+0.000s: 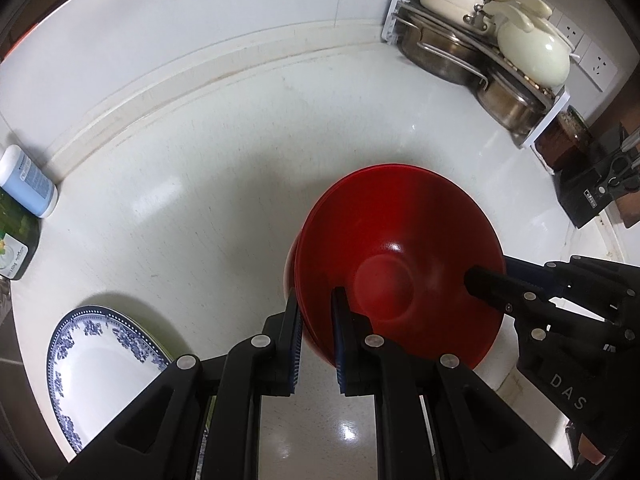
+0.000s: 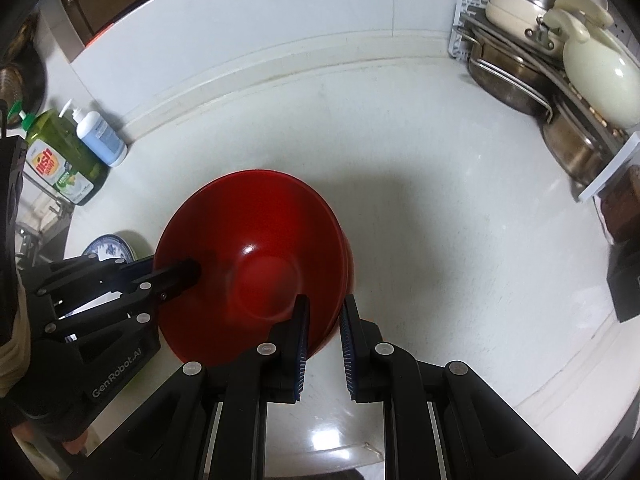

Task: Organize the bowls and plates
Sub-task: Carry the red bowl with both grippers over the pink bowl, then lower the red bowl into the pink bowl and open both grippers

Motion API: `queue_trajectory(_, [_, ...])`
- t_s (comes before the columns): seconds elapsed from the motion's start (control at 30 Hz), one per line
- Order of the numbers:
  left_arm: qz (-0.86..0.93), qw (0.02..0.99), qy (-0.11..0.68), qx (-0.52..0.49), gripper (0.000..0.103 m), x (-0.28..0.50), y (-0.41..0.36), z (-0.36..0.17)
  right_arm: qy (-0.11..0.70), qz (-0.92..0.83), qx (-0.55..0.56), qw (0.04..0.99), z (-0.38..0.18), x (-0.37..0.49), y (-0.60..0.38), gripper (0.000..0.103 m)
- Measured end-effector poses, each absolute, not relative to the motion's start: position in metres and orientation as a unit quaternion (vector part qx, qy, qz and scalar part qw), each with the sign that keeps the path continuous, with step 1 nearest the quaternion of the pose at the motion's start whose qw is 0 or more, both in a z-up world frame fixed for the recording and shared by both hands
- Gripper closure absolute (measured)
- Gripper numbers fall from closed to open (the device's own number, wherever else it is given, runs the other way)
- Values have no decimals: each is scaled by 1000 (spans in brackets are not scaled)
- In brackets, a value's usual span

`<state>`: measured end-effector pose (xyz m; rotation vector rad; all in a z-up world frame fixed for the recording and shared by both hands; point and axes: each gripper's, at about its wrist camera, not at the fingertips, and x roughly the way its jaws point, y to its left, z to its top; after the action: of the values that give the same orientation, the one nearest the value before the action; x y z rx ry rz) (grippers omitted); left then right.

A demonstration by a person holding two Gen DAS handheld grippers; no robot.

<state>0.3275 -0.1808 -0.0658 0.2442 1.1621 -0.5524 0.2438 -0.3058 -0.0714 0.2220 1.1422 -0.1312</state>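
Observation:
A stack of red bowls point(image 1: 400, 232) point(image 2: 256, 216) hangs just above the white counter point(image 1: 224, 184), tilted, held by its rim from both sides. My left gripper point(image 1: 316, 300) is shut on the stack's left rim, one finger inside and one outside; the right wrist view shows it point(image 2: 176, 276) coming in from the left. My right gripper point(image 2: 324, 304) is shut on the opposite rim the same way, and its finger point(image 1: 484, 280) shows at the right in the left wrist view. A blue-and-white patterned plate point(image 1: 104, 352) point(image 2: 106, 246) lies on the counter to the left of the bowls.
A rack of steel pots and cream lidded cookware point(image 1: 480, 52) point(image 2: 540, 60) fills the back right corner. A green dish soap bottle point(image 2: 60, 160) and a blue pump bottle point(image 1: 28, 180) point(image 2: 100, 136) stand at the left. A black knife block point(image 1: 592, 192) sits at the right.

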Motion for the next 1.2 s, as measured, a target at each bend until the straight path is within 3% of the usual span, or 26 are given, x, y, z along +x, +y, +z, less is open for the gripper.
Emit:
queue_trajectory(0.47, [-250, 786, 553, 117, 87, 328, -186, -77, 555, -48, 108, 824, -89, 246, -311, 86])
queue_trajectory(0.7, [-253, 792, 541, 127, 66, 326, -189, -72, 553, -44, 101, 826, -88, 248, -310, 86])
queue_trajectory(0.93, [-252, 807, 519, 127, 59, 328, -184, -58, 542, -43, 89, 834, -80, 247, -307, 84])
queue_trajectory(1.2, [-257, 810, 514, 117, 55, 329, -180, -48, 522, -49, 95, 846, -66, 241, -305, 66])
